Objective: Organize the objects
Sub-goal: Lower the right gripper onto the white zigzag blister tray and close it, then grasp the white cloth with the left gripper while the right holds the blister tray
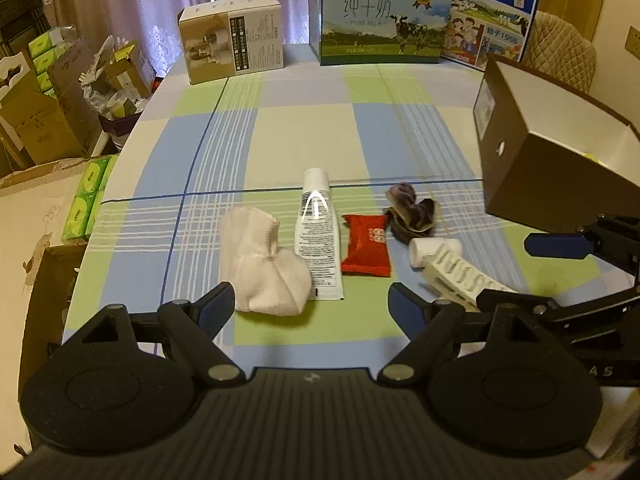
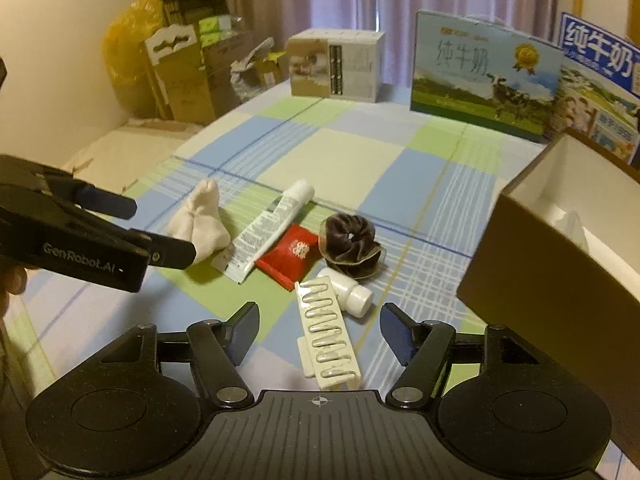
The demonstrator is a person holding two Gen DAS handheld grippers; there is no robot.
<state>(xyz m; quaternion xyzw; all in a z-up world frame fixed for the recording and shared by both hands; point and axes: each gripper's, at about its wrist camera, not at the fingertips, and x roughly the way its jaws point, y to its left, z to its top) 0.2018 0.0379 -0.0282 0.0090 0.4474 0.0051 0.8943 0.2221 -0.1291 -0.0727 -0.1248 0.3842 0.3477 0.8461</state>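
A row of small items lies on the checked tablecloth (image 1: 304, 136): a white sock (image 1: 264, 264), a white tube (image 1: 316, 232), a red packet (image 1: 366, 250), a dark scrunchie (image 1: 412, 214), a small white bottle (image 1: 434, 252) and a white ridged clip (image 1: 460, 276). An open brown box (image 1: 552, 152) stands at the right. My left gripper (image 1: 312, 306) hangs open, just short of the sock and tube. My right gripper (image 2: 320, 332) is open above the clip (image 2: 326, 344), holding nothing. The left gripper (image 2: 144, 228) shows near the sock (image 2: 200, 224). Something white lies inside the box (image 2: 560, 260).
Two milk cartons (image 1: 380, 20) and a white product box (image 1: 232, 40) stand along the table's far edge. Cardboard boxes and green tissue packs (image 1: 86, 200) crowd the floor to the left. A padded chair (image 1: 560, 44) is behind the far right corner.
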